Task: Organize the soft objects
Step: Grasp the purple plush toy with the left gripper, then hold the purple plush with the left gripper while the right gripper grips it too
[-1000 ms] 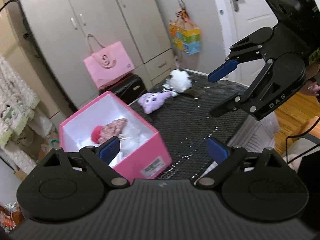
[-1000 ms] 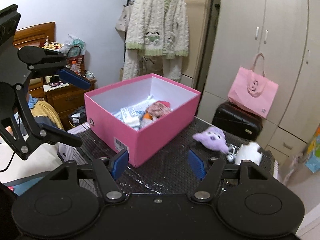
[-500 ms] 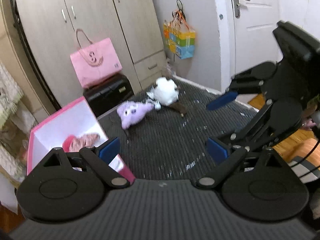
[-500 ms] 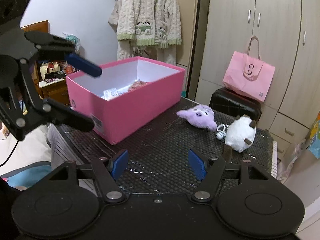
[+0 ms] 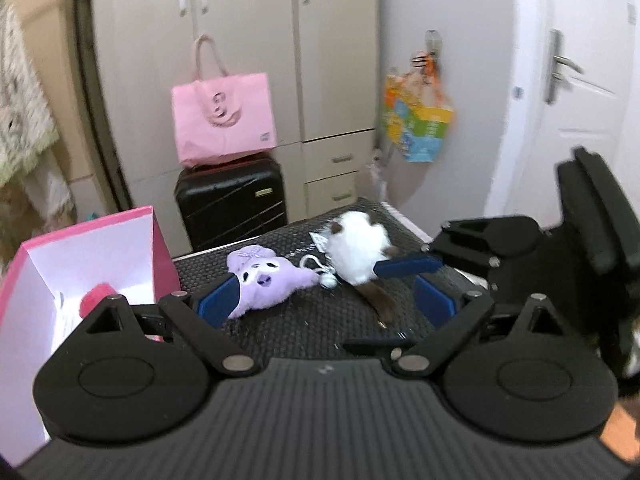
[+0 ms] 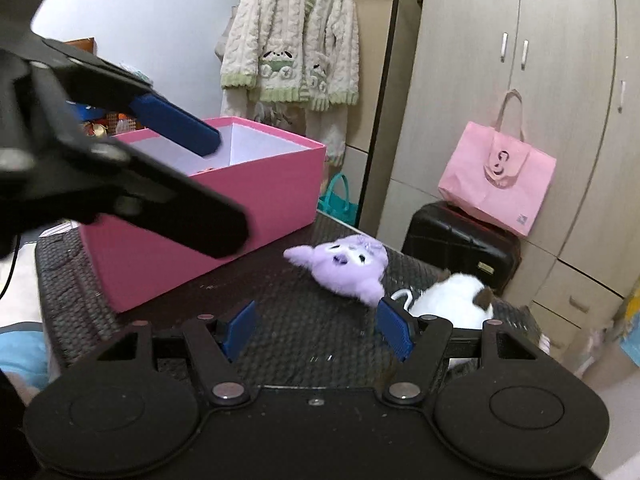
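A purple plush [image 5: 268, 280] [image 6: 344, 268] and a white plush with brown patches [image 5: 356, 256] [image 6: 452, 300] lie side by side on the black mesh table top [image 5: 312, 328]. The pink box [image 5: 160, 256] [image 6: 280, 192] stands to their left with a red and pink soft toy [image 5: 98, 296] inside. My left gripper [image 5: 326, 300] [image 6: 229, 190] is open, just short of the purple plush, with nothing between its fingers. My right gripper [image 6: 318, 332] [image 5: 380, 306] is also open and empty, low over the table, its right pad [image 6: 396, 334] next to both plushes.
A black suitcase [image 5: 232, 200] with a pink tote bag [image 5: 224, 120] on top stands behind the table, against the wardrobe. A colourful bag [image 5: 416, 120] hangs beside the white door. A knitted cardigan [image 6: 288, 40] hangs behind the box. The table's far edge lies just past the plushes.
Both grippers have moved away from the box toward the two plushes and come lower. The left view has rolled level, and the box now sits at its left edge.
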`<action>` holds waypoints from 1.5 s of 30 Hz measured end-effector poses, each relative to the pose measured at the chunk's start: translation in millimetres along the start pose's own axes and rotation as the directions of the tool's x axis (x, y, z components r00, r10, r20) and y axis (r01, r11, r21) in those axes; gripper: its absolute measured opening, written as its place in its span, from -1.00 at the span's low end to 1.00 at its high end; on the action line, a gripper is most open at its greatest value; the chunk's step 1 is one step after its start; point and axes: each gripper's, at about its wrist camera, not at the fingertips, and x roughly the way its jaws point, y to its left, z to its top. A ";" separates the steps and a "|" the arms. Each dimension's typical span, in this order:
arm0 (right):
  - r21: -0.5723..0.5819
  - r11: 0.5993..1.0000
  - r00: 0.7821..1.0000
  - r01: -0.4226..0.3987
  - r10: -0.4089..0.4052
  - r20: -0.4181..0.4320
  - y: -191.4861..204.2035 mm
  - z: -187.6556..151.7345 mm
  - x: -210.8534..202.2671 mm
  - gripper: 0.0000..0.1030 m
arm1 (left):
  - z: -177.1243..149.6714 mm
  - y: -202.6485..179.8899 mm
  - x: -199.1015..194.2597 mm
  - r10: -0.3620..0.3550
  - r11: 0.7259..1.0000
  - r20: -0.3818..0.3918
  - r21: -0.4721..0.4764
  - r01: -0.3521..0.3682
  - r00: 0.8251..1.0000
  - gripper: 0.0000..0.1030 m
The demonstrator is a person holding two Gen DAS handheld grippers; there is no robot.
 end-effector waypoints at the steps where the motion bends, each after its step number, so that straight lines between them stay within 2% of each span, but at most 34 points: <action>1: -0.001 1.000 1.000 -0.004 0.004 0.007 -3.9 0.6 6.6 0.40 | 3.1 1.6 12.3 0.015 1.000 -0.009 -0.025 -0.015 1.000 0.84; 5: 0.036 0.999 1.000 -0.017 0.016 0.020 -16.8 2.4 41.1 0.41 | 11.6 15.2 55.7 0.068 0.983 -0.056 -0.166 -0.076 0.996 0.84; 8: 0.060 0.998 1.000 -0.019 0.019 0.000 -25.4 2.7 64.6 0.41 | 11.6 29.0 77.3 0.054 0.953 -0.093 -0.291 -0.079 0.994 0.81; 11: 0.080 0.995 0.999 -0.054 0.054 0.005 -33.8 4.2 80.2 0.41 | 9.9 34.7 98.6 0.080 0.933 -0.099 -0.341 -0.110 0.992 0.77; 14: 0.088 0.994 0.998 -0.063 0.064 -0.012 -40.4 3.7 94.2 0.41 | 8.0 36.9 112.8 0.138 0.919 -0.071 -0.363 -0.155 0.988 0.76; 20: 0.085 0.995 0.998 -0.059 0.059 0.012 -48.2 4.6 98.3 0.40 | 0.7 48.1 138.0 0.148 0.892 -0.091 -0.418 -0.172 0.985 0.63; 23: 0.021 0.999 0.999 -0.033 0.033 -0.009 -44.8 3.4 99.1 0.40 | -4.9 55.0 147.7 0.141 0.868 -0.123 -0.462 -0.182 0.982 0.55; 26: -0.040 0.999 1.000 -0.011 0.010 -0.026 -43.8 1.1 100.5 0.37 | -9.0 55.4 151.6 0.156 0.861 -0.130 -0.467 -0.200 0.979 0.49; 28: -0.076 0.997 0.999 0.002 -0.004 -0.035 -41.5 1.9 102.3 0.27 | -10.4 54.5 152.9 0.175 0.862 -0.135 -0.457 -0.218 0.975 0.49; 32: -0.169 0.986 0.998 -0.011 0.001 -0.058 -29.8 4.4 105.7 0.07 | -11.7 57.7 154.8 0.167 0.857 -0.146 -0.468 -0.217 0.975 0.48; 36: -0.198 0.980 0.997 -0.030 0.016 -0.075 -24.8 4.6 111.0 -0.09 | -14.1 60.5 156.7 0.154 0.850 -0.174 -0.478 -0.220 0.973 0.45; 38: -0.200 0.979 0.996 -0.028 0.010 -0.089 -24.3 6.7 112.8 -0.25 | -15.1 60.4 156.3 0.153 0.851 -0.180 -0.477 -0.222 0.972 0.45; 41: -0.209 0.978 0.996 -0.012 -0.008 -0.094 -23.6 7.5 108.8 -0.34 | -16.5 61.0 152.7 0.132 0.849 -0.183 -0.486 -0.207 0.974 0.37; 45: -0.190 0.982 0.996 -0.022 0.005 -0.092 -21.6 6.4 101.1 -0.36 | -17.5 56.8 146.1 0.114 0.858 -0.185 -0.477 -0.191 0.976 0.26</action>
